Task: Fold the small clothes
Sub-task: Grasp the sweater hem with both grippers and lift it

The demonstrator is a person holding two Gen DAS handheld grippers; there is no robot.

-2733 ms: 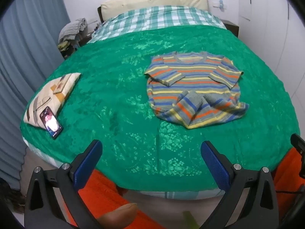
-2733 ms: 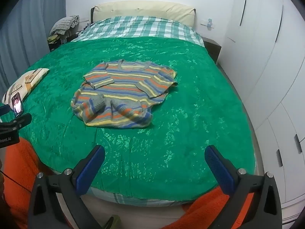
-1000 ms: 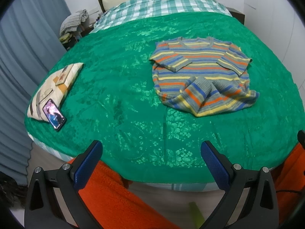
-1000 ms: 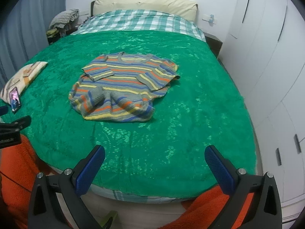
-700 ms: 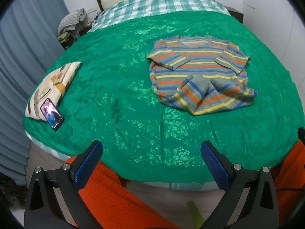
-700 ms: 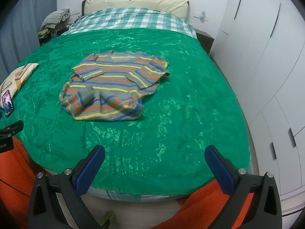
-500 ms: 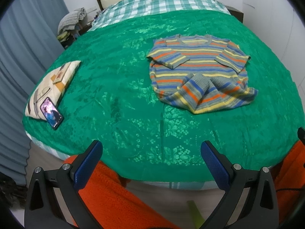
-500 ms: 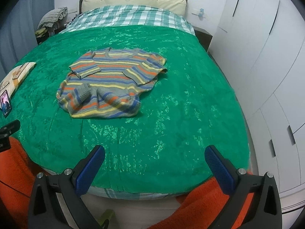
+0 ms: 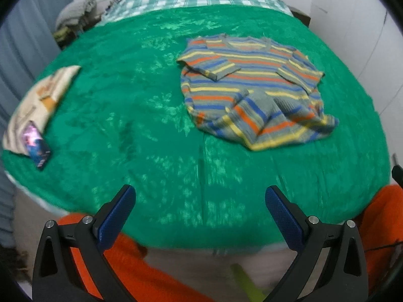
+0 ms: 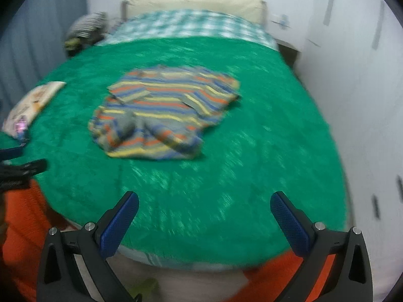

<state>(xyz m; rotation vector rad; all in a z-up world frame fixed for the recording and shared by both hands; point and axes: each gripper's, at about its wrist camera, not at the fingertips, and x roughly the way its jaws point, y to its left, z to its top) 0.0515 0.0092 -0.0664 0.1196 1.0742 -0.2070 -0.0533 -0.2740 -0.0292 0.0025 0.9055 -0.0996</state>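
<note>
The left gripper (image 9: 200, 202) and the right gripper (image 10: 204, 207) are held wide apart in the jaws and empty, above the near edge of the green bedspread (image 9: 156, 130), presumably readied for a grasp. The striped sweater (image 9: 252, 88) is spread further in on the bedspread, sleeves already folded inward, well apart from both. A phone (image 9: 36, 144) is seen far left

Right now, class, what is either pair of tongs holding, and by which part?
Nothing. The left tongs and right tongs are both open, at the bed's near edge, short of the striped sweater.
</note>
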